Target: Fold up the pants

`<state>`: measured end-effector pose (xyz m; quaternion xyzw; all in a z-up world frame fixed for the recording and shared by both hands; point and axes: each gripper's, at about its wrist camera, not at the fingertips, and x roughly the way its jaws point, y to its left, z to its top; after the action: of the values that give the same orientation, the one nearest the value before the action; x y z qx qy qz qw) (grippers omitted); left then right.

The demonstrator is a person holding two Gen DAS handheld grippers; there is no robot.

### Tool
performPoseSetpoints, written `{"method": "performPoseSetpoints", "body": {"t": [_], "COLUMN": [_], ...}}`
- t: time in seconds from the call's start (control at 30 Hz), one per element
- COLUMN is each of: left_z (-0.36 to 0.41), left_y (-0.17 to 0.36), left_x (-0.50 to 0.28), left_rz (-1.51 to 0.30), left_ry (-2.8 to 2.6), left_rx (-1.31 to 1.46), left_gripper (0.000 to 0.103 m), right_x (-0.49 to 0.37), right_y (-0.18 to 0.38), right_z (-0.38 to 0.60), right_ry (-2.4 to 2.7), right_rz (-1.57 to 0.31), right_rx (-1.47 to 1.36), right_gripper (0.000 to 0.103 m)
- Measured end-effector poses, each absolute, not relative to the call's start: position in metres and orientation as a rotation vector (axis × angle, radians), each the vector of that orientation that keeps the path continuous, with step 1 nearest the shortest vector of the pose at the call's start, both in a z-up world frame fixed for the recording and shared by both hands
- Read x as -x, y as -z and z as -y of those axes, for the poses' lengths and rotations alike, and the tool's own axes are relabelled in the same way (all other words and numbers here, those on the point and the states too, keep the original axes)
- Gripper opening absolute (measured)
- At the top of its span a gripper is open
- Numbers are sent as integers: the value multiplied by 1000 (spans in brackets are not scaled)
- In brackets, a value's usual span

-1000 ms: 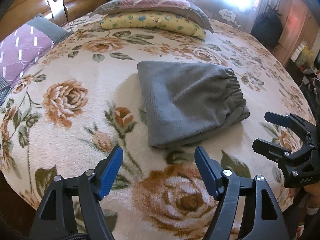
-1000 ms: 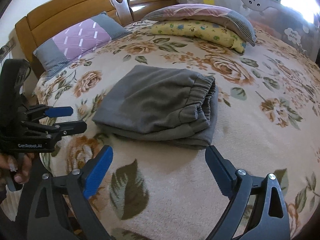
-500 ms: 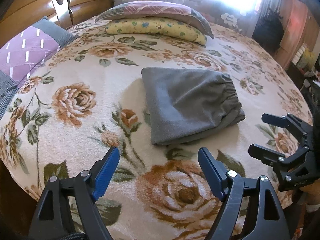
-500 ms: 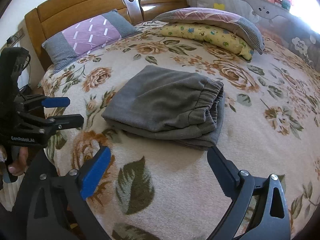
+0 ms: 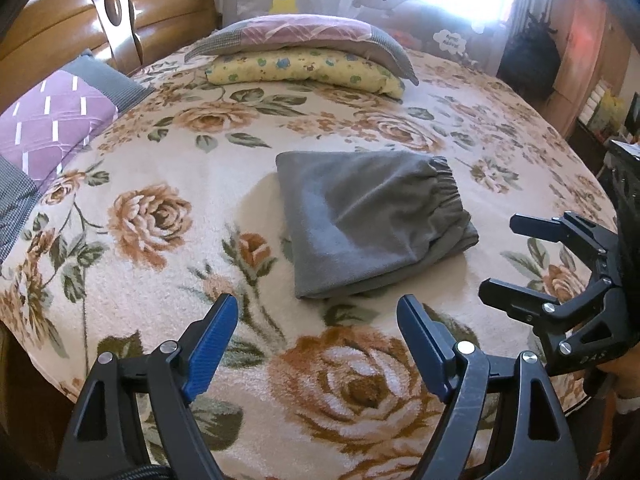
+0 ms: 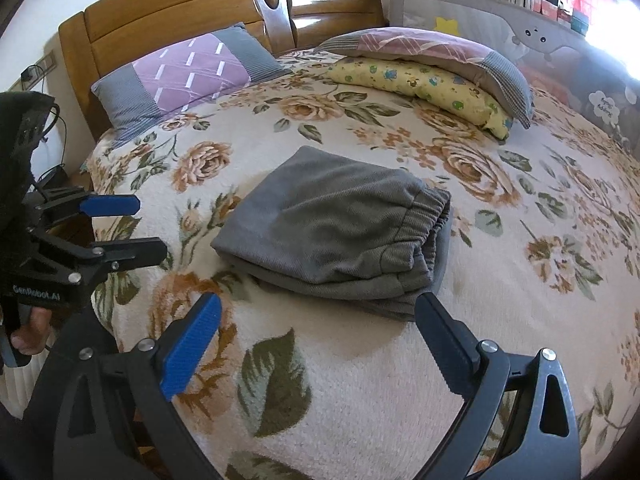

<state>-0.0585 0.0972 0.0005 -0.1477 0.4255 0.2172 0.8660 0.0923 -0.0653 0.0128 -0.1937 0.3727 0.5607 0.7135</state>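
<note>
The grey pants [image 5: 368, 224] lie folded into a compact stack on the floral bedspread, elastic waistband at the right; they also show in the right wrist view [image 6: 340, 228]. My left gripper [image 5: 316, 320] is open and empty, held back from the stack's near edge; it shows at the left of the right wrist view [image 6: 136, 226]. My right gripper [image 6: 320, 320] is open and empty, short of the stack's front edge; it shows at the right of the left wrist view [image 5: 496, 254]. Neither gripper touches the pants.
The floral bedspread [image 5: 168, 184] covers the whole bed. A purple and grey pillow [image 6: 188, 72] lies by the wooden headboard [image 6: 224, 4]. A pink pillow on a yellow one [image 5: 304, 64] lies at the far side. A grey bed rail [image 6: 480, 20] stands behind.
Both grippers have drawn back and up from the folded pants, which now look smaller and farther away. The pants have not moved.
</note>
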Motion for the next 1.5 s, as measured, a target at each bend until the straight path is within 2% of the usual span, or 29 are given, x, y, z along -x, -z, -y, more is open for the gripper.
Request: {"method": "performPoseSetpoints", "body": {"t": [0.93,1.5], "left_z": [-110,-114], "left_y": [-6,-14], "left_x": [62,58], "left_rz": [-868,-810], "left_ry": [-473,-529], "left_rx": [355,289], "left_gripper": [83,82], "right_x": [-95,-99], "right_y": [-12,-13], "right_z": [59,52], "right_ry": [-1246,-1248], "right_rz": [-828,-816], "right_rx": [434,436], "right_gripper": [97,98]}}
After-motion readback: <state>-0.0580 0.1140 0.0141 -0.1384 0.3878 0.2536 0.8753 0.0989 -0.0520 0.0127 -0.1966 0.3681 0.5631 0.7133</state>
